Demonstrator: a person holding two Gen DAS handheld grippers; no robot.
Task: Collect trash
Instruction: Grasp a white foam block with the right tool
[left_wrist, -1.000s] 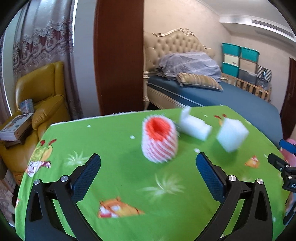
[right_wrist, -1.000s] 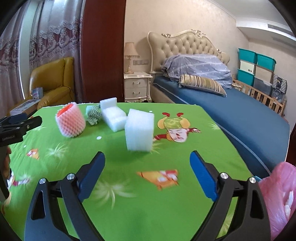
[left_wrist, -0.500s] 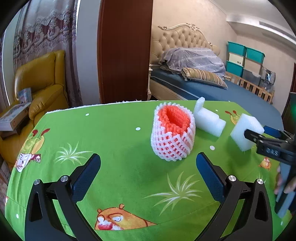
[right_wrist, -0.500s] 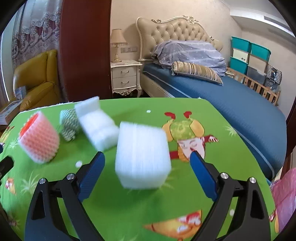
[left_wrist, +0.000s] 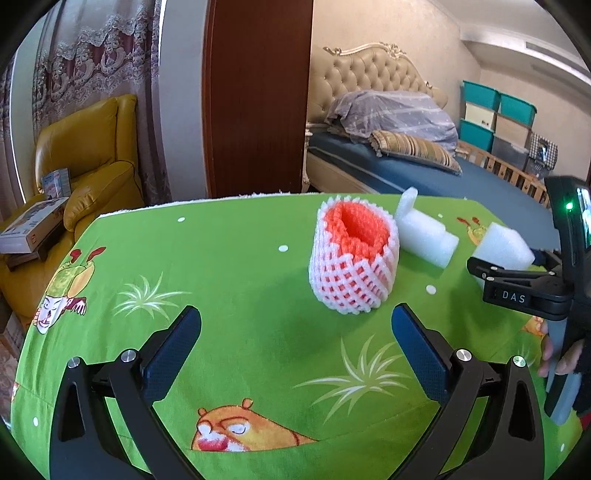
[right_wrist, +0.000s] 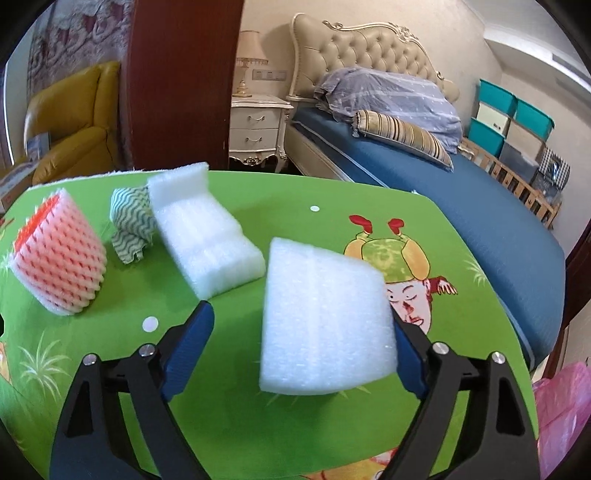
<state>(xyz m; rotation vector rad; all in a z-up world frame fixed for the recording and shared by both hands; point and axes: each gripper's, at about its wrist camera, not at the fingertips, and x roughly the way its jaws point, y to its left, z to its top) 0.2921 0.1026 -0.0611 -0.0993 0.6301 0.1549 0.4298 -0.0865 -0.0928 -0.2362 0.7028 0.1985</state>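
Note:
A white foam block (right_wrist: 325, 325) stands on the green tablecloth (right_wrist: 258, 424) between the fingers of my right gripper (right_wrist: 301, 326). Its jaws are closing: the right pad touches the block, while a gap remains at the left pad. From the left wrist view the same block (left_wrist: 498, 243) sits inside the right gripper (left_wrist: 508, 260). My left gripper (left_wrist: 297, 321) is open and empty, just short of a pink-and-orange foam net sleeve (left_wrist: 352, 258). An L-shaped white foam piece (left_wrist: 424, 232) lies behind the sleeve. A green-and-white wavy rag (right_wrist: 131, 229) sits beside the L-shaped foam (right_wrist: 203, 236).
A pink plastic bag (right_wrist: 565, 413) hangs off the table's right edge. A blue bed (right_wrist: 480, 206) lies beyond the table, with a white nightstand (right_wrist: 255, 129) and a yellow armchair (left_wrist: 85, 162) further left. A person's hand (left_wrist: 557, 354) holds the right gripper.
The right gripper has moved forward until the foam block stands between its fingers, and the fingers have narrowed. The left gripper has sunk slightly towards the net sleeve.

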